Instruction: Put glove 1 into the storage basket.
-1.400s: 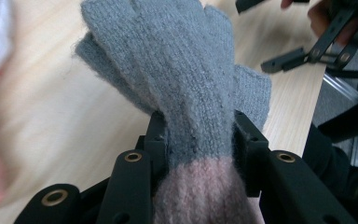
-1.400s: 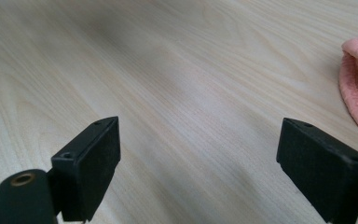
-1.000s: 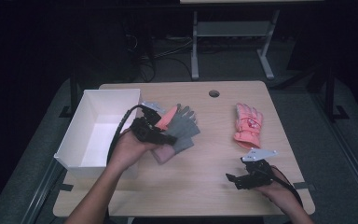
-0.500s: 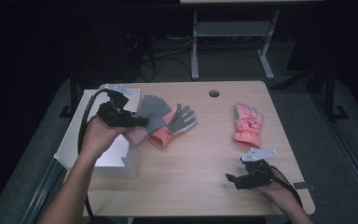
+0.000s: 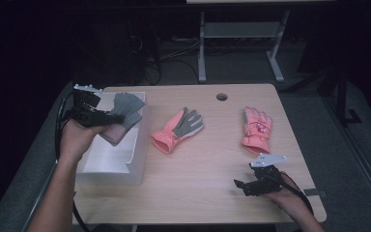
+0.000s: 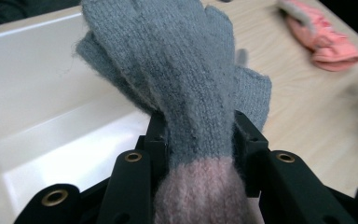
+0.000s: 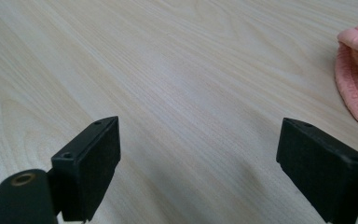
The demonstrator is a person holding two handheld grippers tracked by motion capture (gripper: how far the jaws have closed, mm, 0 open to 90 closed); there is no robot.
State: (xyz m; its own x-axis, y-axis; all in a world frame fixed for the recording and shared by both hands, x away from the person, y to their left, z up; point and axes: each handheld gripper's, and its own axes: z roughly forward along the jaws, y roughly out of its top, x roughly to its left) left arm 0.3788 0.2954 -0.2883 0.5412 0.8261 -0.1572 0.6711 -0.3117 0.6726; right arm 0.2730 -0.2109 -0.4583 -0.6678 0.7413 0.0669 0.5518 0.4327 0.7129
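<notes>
Three gloves: one grey (image 5: 125,108), two pink (image 5: 176,129) (image 5: 257,127).

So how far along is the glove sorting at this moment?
Nothing lies in the white box yet. In hand: the left gripper is shut on the grey knit glove, holding it over the box. Left: the pink and grey glove and the pink glove lie on the table; the right gripper rests open.
</notes>
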